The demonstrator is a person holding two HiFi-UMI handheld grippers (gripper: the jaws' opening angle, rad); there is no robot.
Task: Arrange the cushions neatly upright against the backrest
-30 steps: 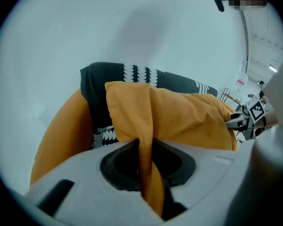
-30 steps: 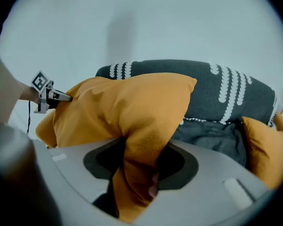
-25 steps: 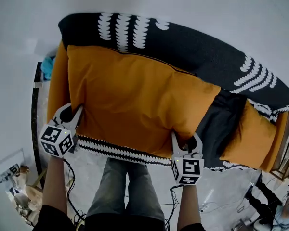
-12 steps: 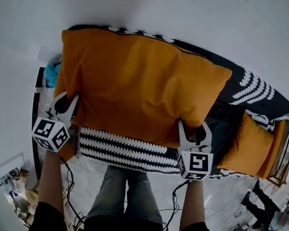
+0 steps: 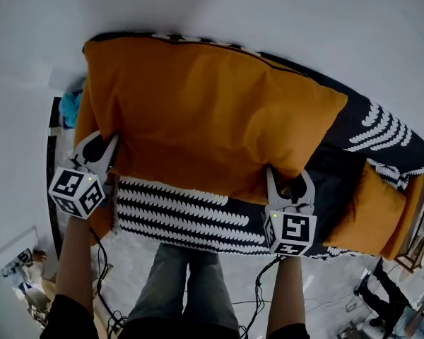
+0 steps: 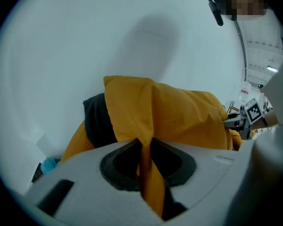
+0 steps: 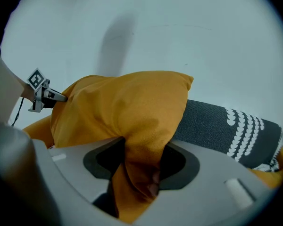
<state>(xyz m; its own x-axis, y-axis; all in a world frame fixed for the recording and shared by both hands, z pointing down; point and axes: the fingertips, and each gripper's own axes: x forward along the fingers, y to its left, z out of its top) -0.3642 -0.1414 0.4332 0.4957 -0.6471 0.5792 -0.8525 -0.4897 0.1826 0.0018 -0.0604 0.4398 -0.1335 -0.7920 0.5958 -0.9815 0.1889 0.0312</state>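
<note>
Orange cushion (image 5: 205, 119), the big one, is held up over the dark sofa (image 5: 381, 129) w/ white pattern. Its top edge reaches the sofa's far side by the white wall (image 5: 268, 13). L claw (image 5: 99, 147) is nearly closed, pinching a thin fold at the cushion's left corner. R claw (image 5: 290, 180) is abt half open, clamped on a thicker bunch at the lower right corner. 2nd orange cushion (image 5: 371, 214) sits at the sofa's right end, apart from both claws.

White wall (image 5: 268, 6) behind. Blue cloth (image 5: 70, 109) at left edge. Black cables (image 5: 253, 292) over pale floor (image 5: 138, 249). Wooden frame (image 5: 414, 249) at far right.
</note>
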